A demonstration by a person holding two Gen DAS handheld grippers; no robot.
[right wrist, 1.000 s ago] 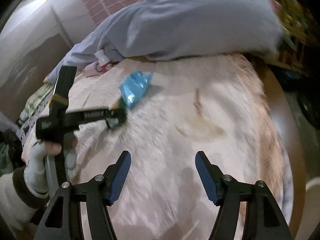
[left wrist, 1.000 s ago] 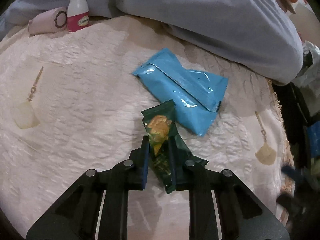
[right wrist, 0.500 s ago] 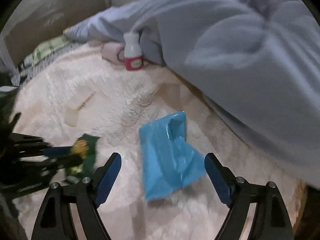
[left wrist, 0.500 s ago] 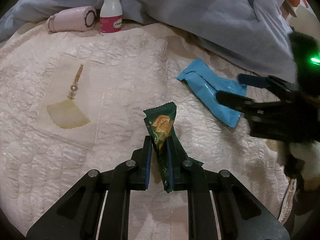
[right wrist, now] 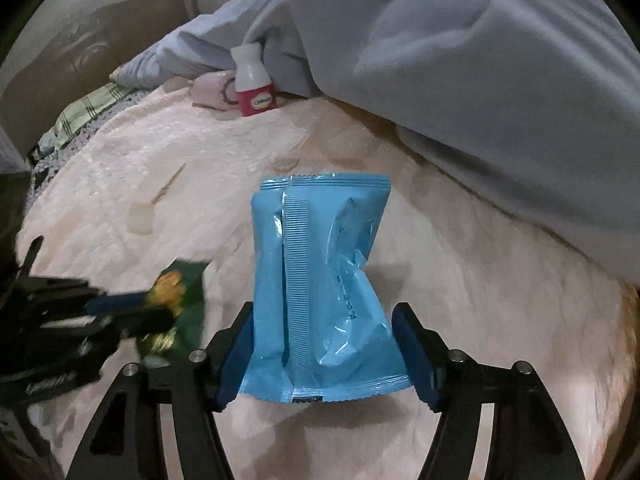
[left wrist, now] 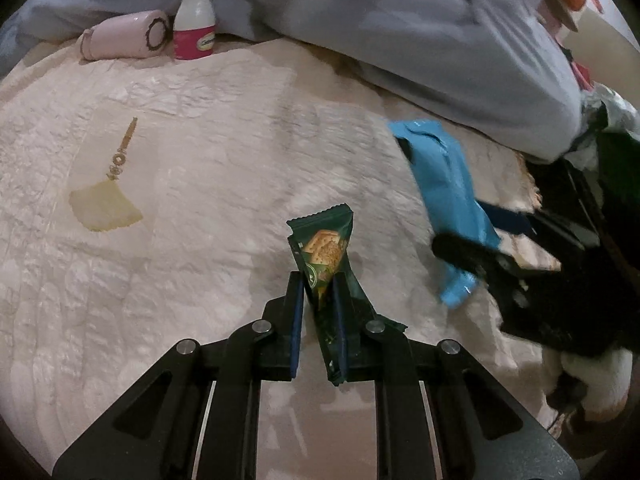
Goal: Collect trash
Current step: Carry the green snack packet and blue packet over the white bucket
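My left gripper (left wrist: 317, 280) is shut on a green cracker wrapper (left wrist: 325, 242) and holds it above the cream quilt (left wrist: 180, 184). The wrapper also shows in the right wrist view (right wrist: 180, 296), at the left. My right gripper (right wrist: 326, 316) is shut on a blue plastic wrapper (right wrist: 324, 276), its fingers pressing both sides of the bag's lower part. In the left wrist view the blue wrapper (left wrist: 444, 184) hangs lifted at the right, held by the right gripper (left wrist: 484, 236).
A white bottle with a pink label (left wrist: 195, 20) and a pink roll (left wrist: 124, 38) stand at the quilt's far edge against a grey-blue duvet (left wrist: 400, 20). Dark clutter (left wrist: 580, 216) lies off the bed's right edge. A checked cloth (right wrist: 86, 110) lies far left.
My right gripper has moved onto the blue wrapper, closed on it and lifted it off the quilt. My left gripper still holds the green wrapper, drawn back a little.
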